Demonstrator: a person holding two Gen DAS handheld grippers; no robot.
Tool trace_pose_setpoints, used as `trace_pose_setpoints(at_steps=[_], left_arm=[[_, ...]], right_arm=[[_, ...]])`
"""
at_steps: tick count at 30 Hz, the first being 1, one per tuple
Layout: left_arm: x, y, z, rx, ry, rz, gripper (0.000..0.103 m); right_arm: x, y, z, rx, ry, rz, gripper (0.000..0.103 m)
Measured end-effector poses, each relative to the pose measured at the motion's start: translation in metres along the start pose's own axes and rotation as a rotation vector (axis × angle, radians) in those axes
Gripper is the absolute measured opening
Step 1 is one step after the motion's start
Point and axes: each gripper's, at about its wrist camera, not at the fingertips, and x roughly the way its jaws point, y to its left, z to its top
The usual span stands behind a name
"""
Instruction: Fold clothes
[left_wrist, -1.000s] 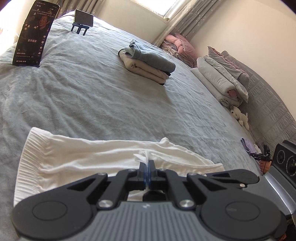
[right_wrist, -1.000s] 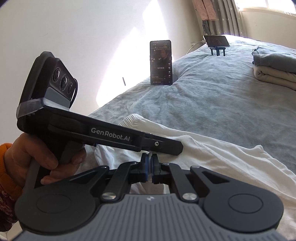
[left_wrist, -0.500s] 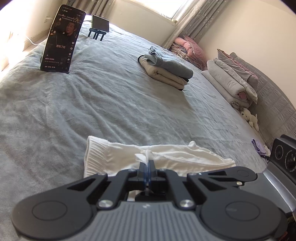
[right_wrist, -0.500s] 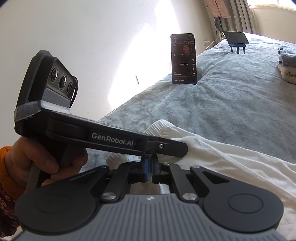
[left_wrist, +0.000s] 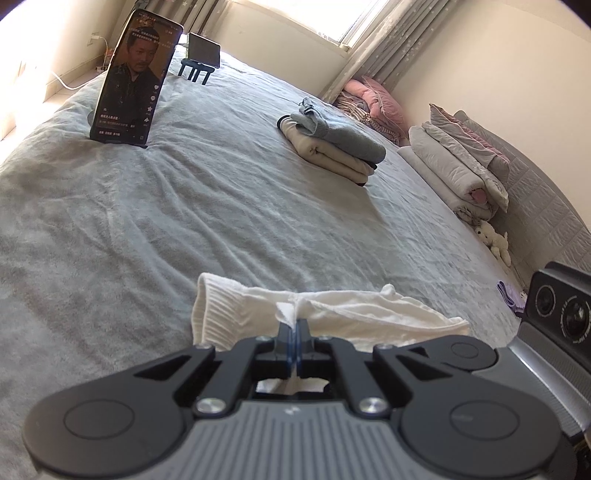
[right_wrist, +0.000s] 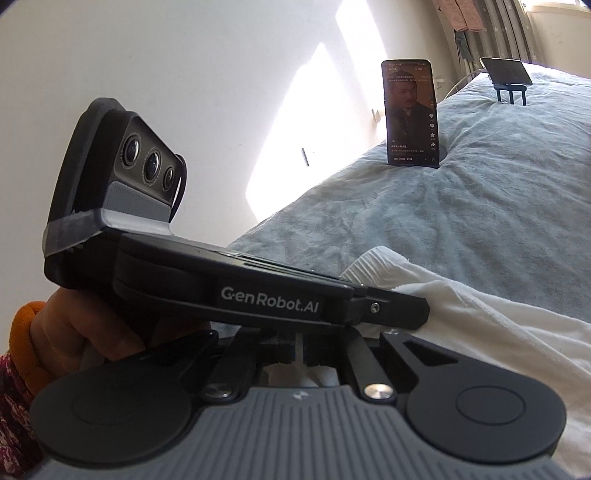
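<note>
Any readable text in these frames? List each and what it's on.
"GenRobot.AI": white lettering on the side of the left gripper, seen from the right wrist view.
Phone propped on the bed: screen captions and icons too small to read.
Tablet on its stand: dark screen, nothing legible.

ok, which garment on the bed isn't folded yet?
The white garment, pinched by the left hand-held gripper. It lies loosely bunched at the near edge; the grey and cream ones sit neatly stacked mid-bed.
</note>
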Motion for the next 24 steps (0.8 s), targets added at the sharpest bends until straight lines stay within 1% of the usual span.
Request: trace_pose_setpoints(at_steps=[3, 7, 9, 11, 12, 13, 14, 17, 21, 24], left_arm=[[0.002, 0.004, -0.002, -0.002, 0.002, 0.017, 0.002], [0.003, 0.006, -0.003, 0.006, -0.013, 0.044, 0.002], [0.003, 0.008, -0.003, -0.003, -0.021, 0.058, 0.004], [0.001, 0.01, -0.003, -0.02, -0.03, 0.071, 0.004], [-0.001, 0.011, -0.002, -0.032, -0.042, 0.078, 0.004], [-0.003, 0.011, -0.001, -0.043, -0.056, 0.085, 0.004], [-0.006, 0.012, -0.001, -0.053, -0.068, 0.091, 0.005], [-0.012, 0.008, -0.001, -0.055, -0.088, 0.096, 0.007], [-0.018, -0.003, -0.002, -0.014, -0.108, 0.09, 0.015], [-0.021, -0.012, -0.003, 0.018, -0.125, 0.081, 0.018]], right_arm=[[-0.005, -0.002, -0.002, 0.002, 0.004, -0.009, 0.015], [-0.012, -0.007, -0.004, -0.002, 0.026, -0.018, 0.015], [-0.017, -0.008, -0.007, -0.008, 0.036, -0.022, 0.016], [-0.023, -0.009, -0.009, -0.016, 0.041, -0.033, 0.02], [-0.027, -0.01, -0.01, -0.019, 0.041, -0.04, 0.028], [-0.031, -0.012, -0.011, -0.023, 0.035, -0.05, 0.042], [-0.036, -0.013, -0.012, -0.028, 0.028, -0.06, 0.045], [-0.049, -0.019, -0.013, -0.038, 0.012, -0.102, 0.046], [-0.064, -0.033, -0.016, -0.029, 0.001, -0.16, 0.046], [-0.075, -0.046, -0.02, -0.017, -0.001, -0.207, 0.046]])
